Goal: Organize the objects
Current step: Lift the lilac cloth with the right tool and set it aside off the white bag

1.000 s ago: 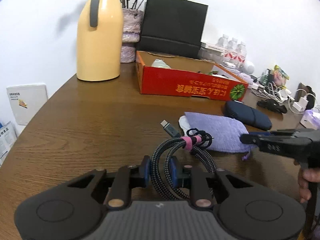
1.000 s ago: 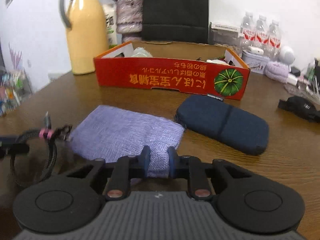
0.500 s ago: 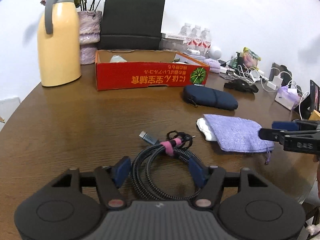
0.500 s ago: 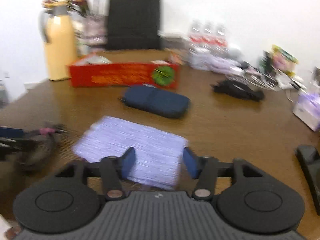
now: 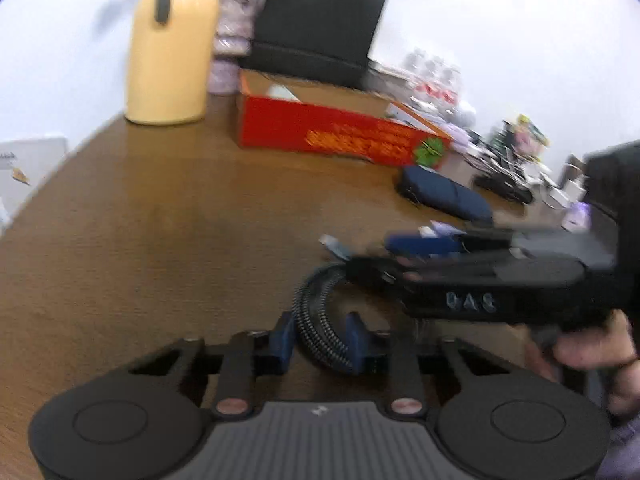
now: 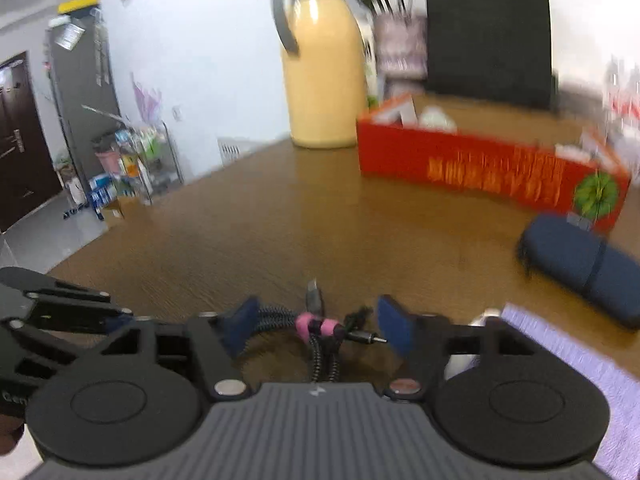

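Observation:
A coiled black braided cable (image 5: 316, 312) with a pink tie (image 6: 316, 326) lies on the brown table. My left gripper (image 5: 320, 338) is shut on the near part of the coil. My right gripper (image 6: 316, 328) is open, its blue pads on either side of the tied end of the cable; it also shows in the left wrist view (image 5: 460, 276), reaching in from the right over the coil. A purple cloth pouch (image 6: 568, 360) lies just right of the right gripper.
A red cardboard box (image 5: 336, 134) stands at the back, with a yellow jug (image 5: 170, 48) to its left and a black paper bag (image 5: 316, 28) behind. A navy case (image 6: 584, 268) lies in front of the box. Clutter fills the far right table edge (image 5: 512, 160).
My left gripper has closed on the cable coil again. My right gripper has left the purple pouch and swung left, its open jaws now around the cable's tied end.

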### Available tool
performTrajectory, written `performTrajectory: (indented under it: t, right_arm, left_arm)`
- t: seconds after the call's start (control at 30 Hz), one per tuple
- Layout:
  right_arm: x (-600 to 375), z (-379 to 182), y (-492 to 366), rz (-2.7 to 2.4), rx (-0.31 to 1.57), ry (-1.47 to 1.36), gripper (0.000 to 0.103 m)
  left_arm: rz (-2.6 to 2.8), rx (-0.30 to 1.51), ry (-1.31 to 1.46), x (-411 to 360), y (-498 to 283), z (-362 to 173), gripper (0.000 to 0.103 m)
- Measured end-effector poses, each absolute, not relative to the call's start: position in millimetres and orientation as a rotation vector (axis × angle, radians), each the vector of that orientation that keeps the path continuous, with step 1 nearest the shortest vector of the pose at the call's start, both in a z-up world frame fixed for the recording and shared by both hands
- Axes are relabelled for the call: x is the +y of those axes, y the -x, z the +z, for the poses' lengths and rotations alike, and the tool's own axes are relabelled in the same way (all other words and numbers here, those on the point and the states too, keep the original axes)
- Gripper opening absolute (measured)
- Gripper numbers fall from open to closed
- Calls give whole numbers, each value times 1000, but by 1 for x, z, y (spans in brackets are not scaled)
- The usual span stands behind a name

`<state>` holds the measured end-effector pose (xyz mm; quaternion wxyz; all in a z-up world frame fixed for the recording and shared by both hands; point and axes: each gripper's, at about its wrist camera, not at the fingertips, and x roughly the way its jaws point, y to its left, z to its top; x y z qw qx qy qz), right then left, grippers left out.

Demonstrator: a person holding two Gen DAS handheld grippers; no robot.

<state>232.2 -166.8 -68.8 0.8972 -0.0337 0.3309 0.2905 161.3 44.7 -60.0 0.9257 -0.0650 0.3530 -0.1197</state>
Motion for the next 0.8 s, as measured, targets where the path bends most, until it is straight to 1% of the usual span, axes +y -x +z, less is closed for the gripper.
performTrajectory:
  t: [0.03,0.07,0.13,0.2,0.23,0.3,0.33,0.37,0.4,0.43,0.5,0.53,0.57,0.6,0.63,0.67,0.7,0.73,0.77,0.8]
  right_arm:
    - [-170,-69,-229,596,698,72,34]
    - [-176,-70,-223,613,713,60,30]
    - [-187,-71,-208,640,739,-26,28]
    - [-192,-70,-188,589,721,-32,29]
    - [-194,-68,-181,555,704,-20,32]
    - [-198,-60,-173,502,646,23,40]
    - [-205,-54,-171,450,605,54,54]
    - [-210,-51,-170,382,571,102,73]
    - [-213,-50,-173,317,551,168,81]
    - [-215,-54,-175,272,553,243,87]
    - [-216,-62,-180,267,595,333,88]
    - [-218,-67,-178,300,599,344,92]
    - [-219,-71,-177,328,607,341,93]
    - [-221,-76,-177,332,620,332,90]
    - [-225,-78,-177,327,608,294,81]
    - [-229,-79,-182,320,612,256,55]
    - [-234,-77,-185,299,604,212,45]
    - [-239,-76,-190,284,607,170,13]
    - [-249,-72,-196,309,622,89,3]
    - [-253,-71,-199,320,624,26,3]
  left_arm:
    - [-190,706,142,48,-164,-60,20]
    - [-141,692,164,53,-167,-60,30]
    - [-143,708,223,58,-173,-62,32]
    - [-164,713,230,54,-173,-63,32]
    - [-165,711,212,49,-172,-63,32]
    - [-185,710,176,40,-172,-62,38]
    - [-203,711,171,38,-172,-61,42]
    - [-229,716,159,35,-172,-61,52]
    - [-241,711,144,32,-173,-62,60]
    - [-237,708,124,28,-173,-64,61]
    - [-214,696,75,20,-170,-65,61]
    - [-208,691,59,16,-170,-66,60]
    - [-208,685,53,14,-171,-67,59]
    - [-207,681,48,12,-171,-68,57]
    - [-207,678,43,11,-171,-68,53]
    - [-205,677,31,9,-172,-69,39]
    - [-205,678,19,8,-174,-69,24]
    - [-209,684,23,8,-177,-68,22]
    - [-216,689,36,8,-179,-67,20]
    - [-225,696,52,9,-182,-66,19]
